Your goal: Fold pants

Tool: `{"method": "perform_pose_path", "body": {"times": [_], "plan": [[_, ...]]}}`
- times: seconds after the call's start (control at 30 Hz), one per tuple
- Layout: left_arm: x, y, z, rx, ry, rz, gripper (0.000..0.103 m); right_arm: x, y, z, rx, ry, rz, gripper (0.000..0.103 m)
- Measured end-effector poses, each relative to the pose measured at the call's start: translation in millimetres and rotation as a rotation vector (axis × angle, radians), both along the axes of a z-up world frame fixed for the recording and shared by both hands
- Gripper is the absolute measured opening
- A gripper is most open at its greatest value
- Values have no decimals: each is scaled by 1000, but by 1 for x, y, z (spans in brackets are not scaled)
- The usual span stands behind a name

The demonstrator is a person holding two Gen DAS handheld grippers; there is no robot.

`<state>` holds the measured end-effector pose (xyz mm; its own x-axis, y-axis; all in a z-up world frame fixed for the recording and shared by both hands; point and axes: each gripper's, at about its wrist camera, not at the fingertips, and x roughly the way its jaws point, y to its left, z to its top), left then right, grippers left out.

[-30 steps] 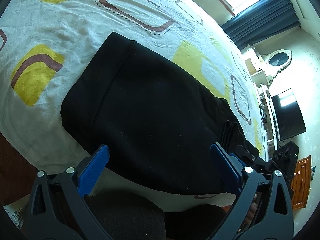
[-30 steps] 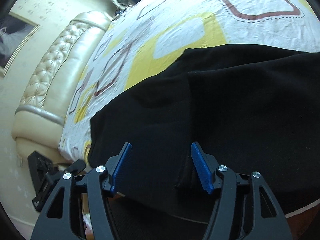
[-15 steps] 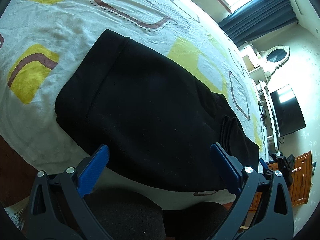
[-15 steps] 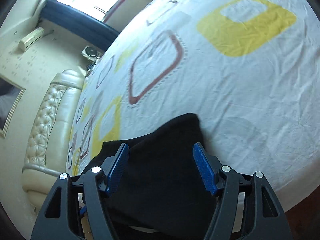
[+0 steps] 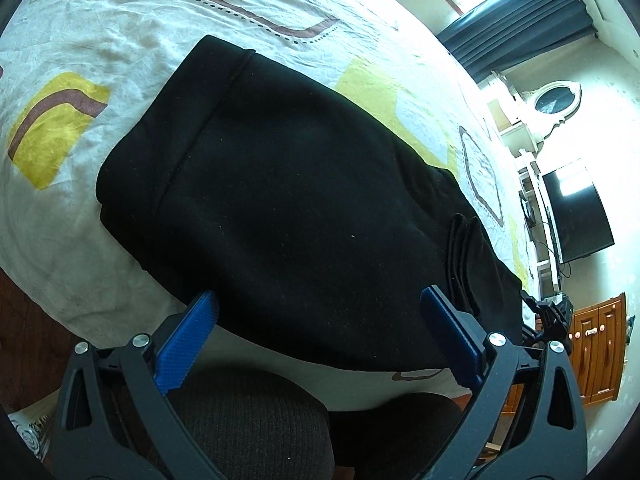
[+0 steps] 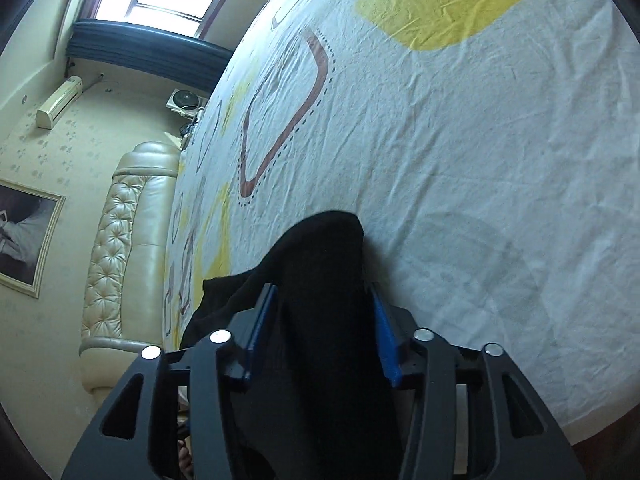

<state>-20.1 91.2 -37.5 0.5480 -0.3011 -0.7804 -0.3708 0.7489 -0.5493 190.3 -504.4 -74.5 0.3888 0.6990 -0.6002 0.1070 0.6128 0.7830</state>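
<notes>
Folding stage: black fabric pants (image 5: 288, 200) lie folded into a broad block on the white bedsheet with yellow patches and brown outlined shapes (image 5: 100, 52); one end of the block shows a stitched band, the other end runs toward the right gripper
Pants position: spread across the near part of the bed, close to its edge; in the right wrist view a raised fold of the same black cloth (image 6: 320, 264) stands up off the sheet (image 6: 480, 160)
Left gripper (image 5: 316, 336): black frame with blue ribbed pads, jaws set wide apart; it hangs above the near edge of the pants with nothing between the pads; the dark cloth lies beyond and below the fingertips
Right gripper (image 6: 324, 320): jaws at a middling width and they have just been closing; the black fold sits between the blue pads (image 6: 384, 332) and fills the gap; cloth appears to meet both pads, so it reads as gripped
Person: dark ribbed clothing (image 5: 248, 420) shows under the left gripper
Surroundings: cream tufted leather headboard (image 6: 120, 248) at the bed's far side; dark blue curtains (image 5: 520, 28) under a bright window; dark flat screen (image 5: 576, 216) on the wall; wooden cabinet (image 5: 596, 352) beneath it
</notes>
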Motion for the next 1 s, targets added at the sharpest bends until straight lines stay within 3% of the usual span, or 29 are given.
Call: {"method": "perform_pose_path", "body": {"times": [0.17, 0.27, 0.33, 0.43, 0.6, 0.7, 0.77, 0.8, 1.0], "plan": [[-3, 5, 4, -2, -16, 5, 100, -47, -6, -8, 49, 38, 107, 61], [-4, 7, 6, 2, -24, 9, 100, -67, -16, -12, 68, 33, 113, 60], [-6, 7, 7, 2, -23, 11, 100, -71, -17, -14, 21, 19, 113, 35], [-7, 10, 6, 1, -18, 16, 100, -70, -16, -18, -5, 21, 123, 28], [-8, 14, 8, 8, -27, 25, 100, -69, -9, -12, -45, 10, 131, 27], [-10, 17, 12, 20, -43, 25, 100, -67, -4, -5, -78, 17, 118, 33], [-10, 21, 15, 28, -52, 27, 100, -67, -1, 3, -118, 14, 95, 46], [-10, 23, 16, 27, -56, 29, 100, -66, -1, 7, -143, 13, 75, 57], [-8, 49, 25, 3, -76, 47, 100, -64, 3, 32, -242, -24, -25, 68]]}}
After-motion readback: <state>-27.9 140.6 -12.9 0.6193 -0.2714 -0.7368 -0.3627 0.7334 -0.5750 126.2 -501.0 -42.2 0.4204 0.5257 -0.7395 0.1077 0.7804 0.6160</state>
